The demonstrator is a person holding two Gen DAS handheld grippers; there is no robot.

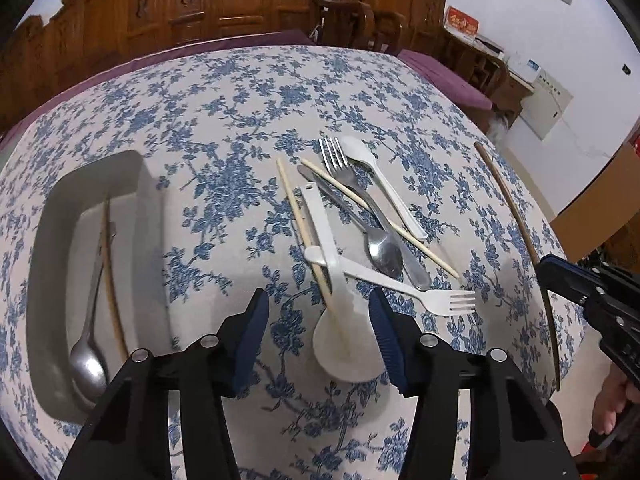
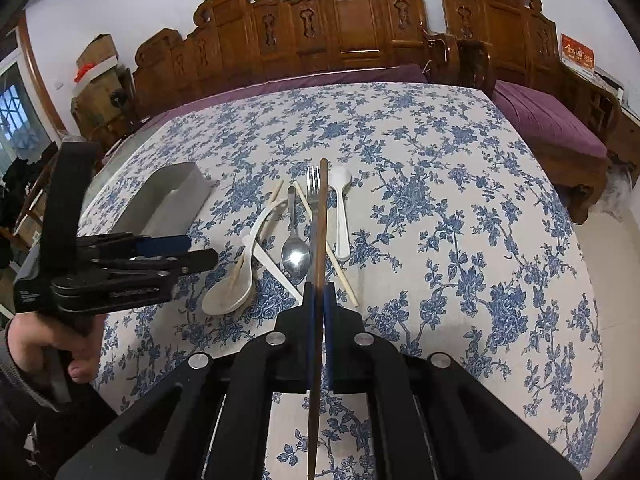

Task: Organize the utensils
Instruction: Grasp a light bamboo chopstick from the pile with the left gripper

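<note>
Your right gripper (image 2: 319,300) has its jaws clenched on a dark brown chopstick (image 2: 320,240); your left gripper (image 1: 320,332) has its jaws released, half spread.

From your left wrist camera, the white rice paddle (image 1: 344,344) lies on the counter (image 1: 224,120) between the left jaws, untouched by either pad. The loose pile sits at 12 to 1 o'clock of it: white plastic fork (image 1: 400,286), steel spoon (image 1: 380,246), steel fork (image 1: 340,160), white spoon (image 1: 372,164), pale chopsticks (image 1: 294,208). The grey tray (image 1: 48,248) at 9 o'clock holds a spoon and a chopstick.
</note>
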